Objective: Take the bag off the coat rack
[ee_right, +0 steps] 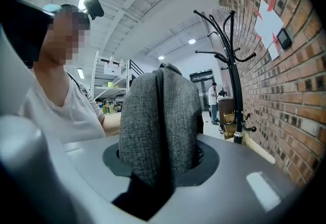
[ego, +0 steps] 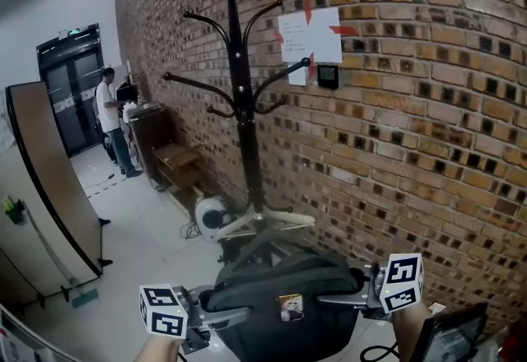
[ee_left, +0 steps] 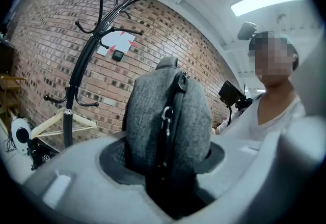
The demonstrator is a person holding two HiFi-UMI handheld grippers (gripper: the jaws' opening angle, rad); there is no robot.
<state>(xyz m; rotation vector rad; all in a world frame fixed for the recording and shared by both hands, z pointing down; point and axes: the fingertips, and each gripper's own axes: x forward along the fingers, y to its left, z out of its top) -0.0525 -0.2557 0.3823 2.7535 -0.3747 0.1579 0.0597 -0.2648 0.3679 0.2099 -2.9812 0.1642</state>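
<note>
A dark grey fabric bag (ego: 280, 294) hangs low in front of me, held between both grippers and away from the coat rack. My left gripper (ego: 222, 315) is shut on its left end, where a zip and pull ring show on the bag (ee_left: 168, 116). At the other end my right gripper (ego: 346, 299) is shut on the grey cloth of the bag (ee_right: 160, 121). The black coat rack (ego: 241, 97) stands against the brick wall beyond the bag, with all its hooks bare. The same coat rack (ee_left: 81, 65) appears to the left in the left gripper view.
At the rack's foot lie a pale wooden hanger (ego: 263, 220) and a white round appliance (ego: 212, 212). A folded table (ego: 49, 179) stands at the left. A person (ego: 111, 118) stands by a wooden cabinet (ego: 165, 155) at the back. A dark screen (ego: 449, 336) is at lower right.
</note>
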